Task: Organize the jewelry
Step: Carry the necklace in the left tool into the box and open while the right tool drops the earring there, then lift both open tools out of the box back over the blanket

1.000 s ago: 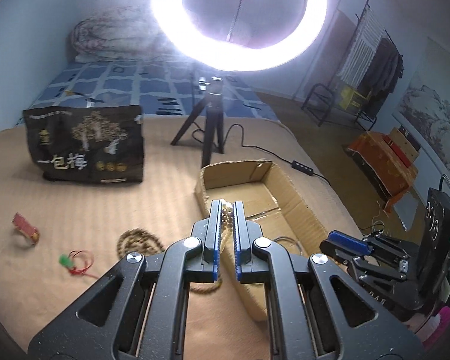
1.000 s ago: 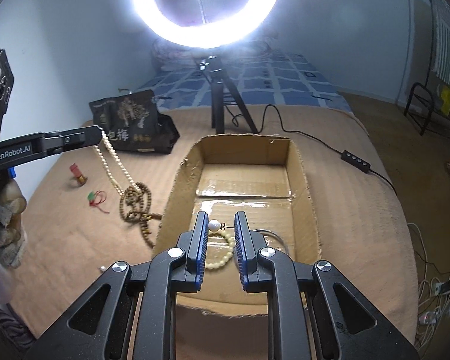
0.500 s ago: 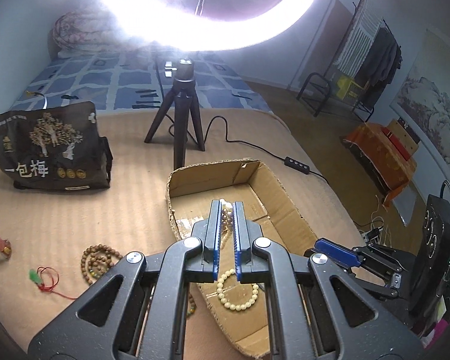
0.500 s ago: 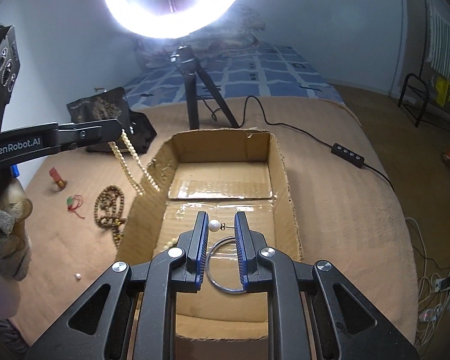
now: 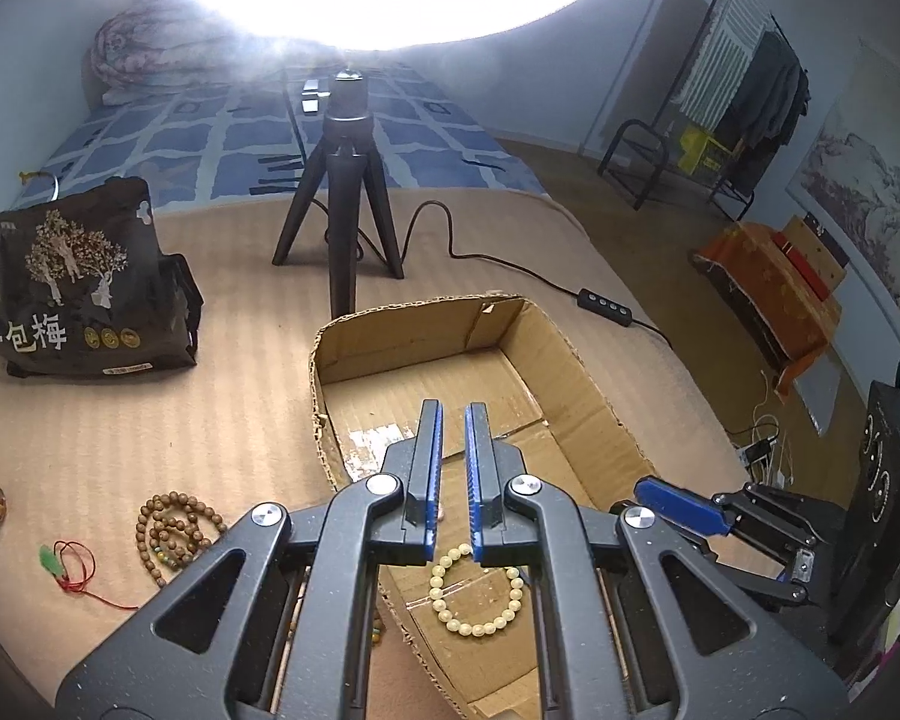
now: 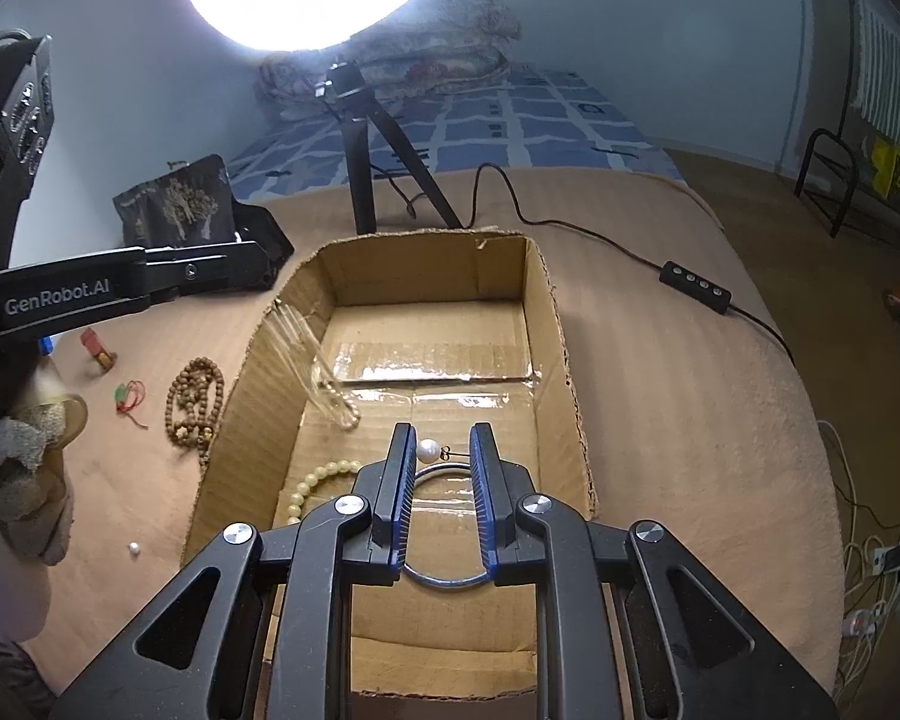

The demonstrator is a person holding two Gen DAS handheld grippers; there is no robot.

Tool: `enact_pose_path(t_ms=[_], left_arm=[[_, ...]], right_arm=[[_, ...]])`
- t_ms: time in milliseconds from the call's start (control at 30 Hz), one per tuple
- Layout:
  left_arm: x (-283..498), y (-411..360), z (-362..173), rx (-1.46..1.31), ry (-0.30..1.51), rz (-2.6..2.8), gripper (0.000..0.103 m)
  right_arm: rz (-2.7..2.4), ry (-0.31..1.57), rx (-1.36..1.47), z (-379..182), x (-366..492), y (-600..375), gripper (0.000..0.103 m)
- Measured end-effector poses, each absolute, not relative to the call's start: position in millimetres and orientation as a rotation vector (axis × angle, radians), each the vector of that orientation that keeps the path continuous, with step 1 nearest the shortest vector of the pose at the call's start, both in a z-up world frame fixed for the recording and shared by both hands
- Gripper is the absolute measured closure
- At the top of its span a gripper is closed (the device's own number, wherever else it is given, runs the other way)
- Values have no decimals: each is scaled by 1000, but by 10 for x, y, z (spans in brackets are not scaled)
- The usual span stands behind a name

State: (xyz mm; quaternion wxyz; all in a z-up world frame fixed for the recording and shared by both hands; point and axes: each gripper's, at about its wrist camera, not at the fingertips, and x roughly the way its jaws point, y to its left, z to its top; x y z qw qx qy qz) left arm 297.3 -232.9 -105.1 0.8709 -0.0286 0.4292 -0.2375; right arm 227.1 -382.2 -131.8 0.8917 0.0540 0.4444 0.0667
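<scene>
An open cardboard box (image 5: pixel 600 396) (image 6: pixel 546 312) lies on the tan blanket. My left gripper (image 5: pixel 453 414) is open and empty above it; it also shows in the right wrist view (image 6: pixel 258 258). A pale bead necklace (image 6: pixel 324 372) is blurred, falling onto the box floor. A yellow bead bracelet (image 5: pixel 480 591) (image 6: pixel 318 480) and a metal bangle (image 6: pixel 444 582) lie in the box. My right gripper (image 6: pixel 443 450) is shut on a pearl earring (image 6: pixel 428 451) over the box.
Brown wooden beads (image 5: pixel 171 531) (image 6: pixel 192 402), a red-string green charm (image 5: pixel 66 564), a red item (image 6: pixel 99 348) and a loose pearl (image 6: pixel 133 549) lie left of the box. A black bag (image 5: pixel 72 276) and a ring-light tripod (image 5: pixel 342 222) stand behind.
My left gripper moved right over the box, opened and let go of the pale bead necklace, which is dropping into the box. My right gripper kept hold of the pearl earring.
</scene>
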Motion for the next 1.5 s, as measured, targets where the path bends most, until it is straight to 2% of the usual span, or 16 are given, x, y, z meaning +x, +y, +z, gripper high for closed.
enact_pose_path(t_ms=[33, 67, 100, 133, 167, 300, 433, 533, 633, 733, 967, 1500], left_arm=[[2964, -2348, -1054, -45, 897, -494, 97], [2956, -2363, -1057, -33, 897, -491, 93], [2948, -2372, -1063, -27, 896, -489, 78], [2941, -2373, -1065, -25, 892, -487, 67], [2931, -2371, -1065, -22, 887, -483, 67], [2915, -2357, -1072, -13, 889, -473, 66], [2889, -2328, -1050, -11, 877, -459, 45], [2854, -2289, -1009, -21, 861, -451, 33], [2828, -2251, -969, -28, 858, -443, 33], [2786, -2212, -920, -27, 853, -433, 33], [2657, -2025, -758, -10, 827, -410, 32], [2409, -920, -437, -54, 785, -275, 32]], right_arm=[[132, 926, 112, -1322, 2274, -3820, 78], [127, 926, 114, -1327, 2273, -3825, 67], [124, 924, 117, -1327, 2279, -3825, 55], [119, 919, 120, -1326, 2273, -3830, 50], [113, 914, 121, -1322, 2268, -3834, 45], [97, 924, 113, -1327, 2260, -3835, 43], [96, 936, 114, -1340, 2244, -3824, 42], [90, 940, 112, -1330, 2232, -3820, 40], [85, 935, 119, -1300, 2201, -3828, 39], [76, 928, 127, -1264, 2167, -3838, 33], [78, 917, 134, -1132, 2058, -3806, 33], [199, 837, 114, -719, 1868, -3342, 26]])
